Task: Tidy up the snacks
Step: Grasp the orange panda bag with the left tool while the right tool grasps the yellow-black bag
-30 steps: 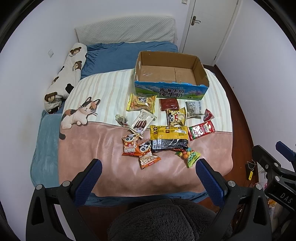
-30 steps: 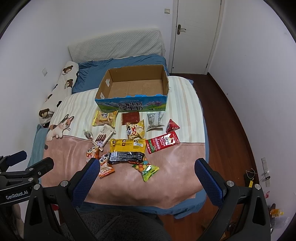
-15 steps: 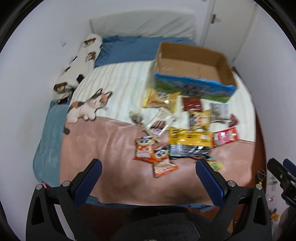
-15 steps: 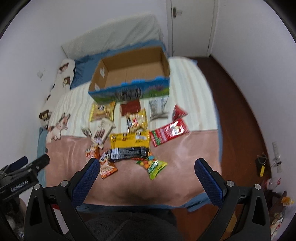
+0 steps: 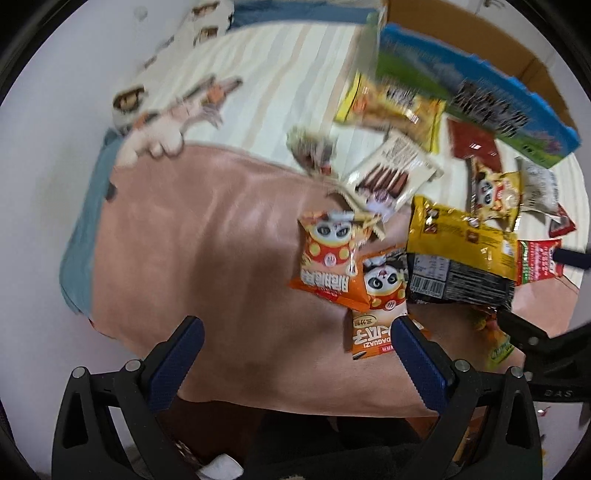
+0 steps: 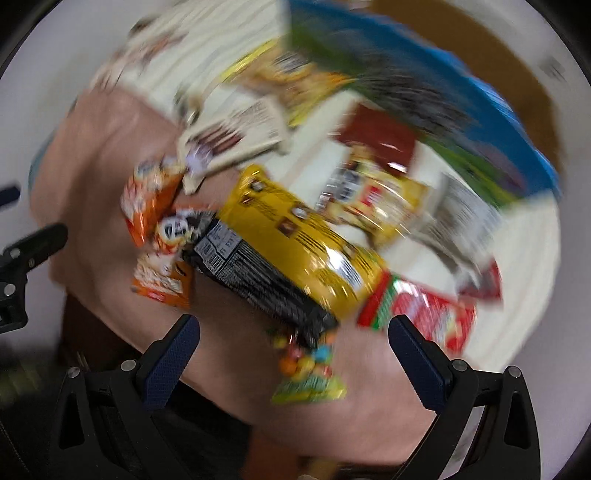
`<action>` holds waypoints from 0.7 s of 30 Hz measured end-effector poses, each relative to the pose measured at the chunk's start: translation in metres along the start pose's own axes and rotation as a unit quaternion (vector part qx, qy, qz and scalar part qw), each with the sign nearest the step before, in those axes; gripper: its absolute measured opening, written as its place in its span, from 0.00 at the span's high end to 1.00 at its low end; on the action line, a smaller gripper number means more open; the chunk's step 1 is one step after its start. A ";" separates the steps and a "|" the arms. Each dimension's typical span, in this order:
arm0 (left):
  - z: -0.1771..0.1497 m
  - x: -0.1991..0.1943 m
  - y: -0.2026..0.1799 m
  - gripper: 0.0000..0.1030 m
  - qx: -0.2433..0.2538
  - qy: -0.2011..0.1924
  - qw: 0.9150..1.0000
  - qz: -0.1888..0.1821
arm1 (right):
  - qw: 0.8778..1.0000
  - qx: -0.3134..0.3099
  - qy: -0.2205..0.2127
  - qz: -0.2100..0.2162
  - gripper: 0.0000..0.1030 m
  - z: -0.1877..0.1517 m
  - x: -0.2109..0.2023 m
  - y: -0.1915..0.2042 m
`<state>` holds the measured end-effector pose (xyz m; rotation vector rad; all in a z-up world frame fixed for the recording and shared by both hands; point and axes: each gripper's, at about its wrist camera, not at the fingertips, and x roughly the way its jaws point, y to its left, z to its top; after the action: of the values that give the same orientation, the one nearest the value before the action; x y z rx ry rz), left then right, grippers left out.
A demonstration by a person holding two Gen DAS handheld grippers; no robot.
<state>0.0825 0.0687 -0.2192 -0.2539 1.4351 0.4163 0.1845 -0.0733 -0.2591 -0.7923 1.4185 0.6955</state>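
Several snack packets lie on a pink and striped bed cover. Two orange panda packets sit left of a long yellow and black packet, which also shows in the blurred right wrist view. A small green candy packet lies nearest. A blue-sided cardboard box stands behind the snacks. My left gripper is open and empty above the cover, just left of the lower orange packet. My right gripper is open and empty above the candy packet and the long packet's black end.
A cat plush and a bear-print pillow lie at the left of the bed. The bed's near edge runs under both grippers. The right gripper's frame shows at the left wrist view's right edge.
Both grippers have dropped down and forward toward the snacks, which now fill the views. Both views are motion-blurred. The jaws have stayed open.
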 end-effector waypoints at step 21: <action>-0.037 0.094 0.005 0.04 -0.117 0.079 0.988 -0.068 | 0.990 0.103 0.047 0.079 0.10 0.024 0.092 -0.045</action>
<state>0.0546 0.0697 -0.3166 -0.5815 1.5133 0.4600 0.2398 -0.0835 -0.3486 -0.5612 1.6234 0.6258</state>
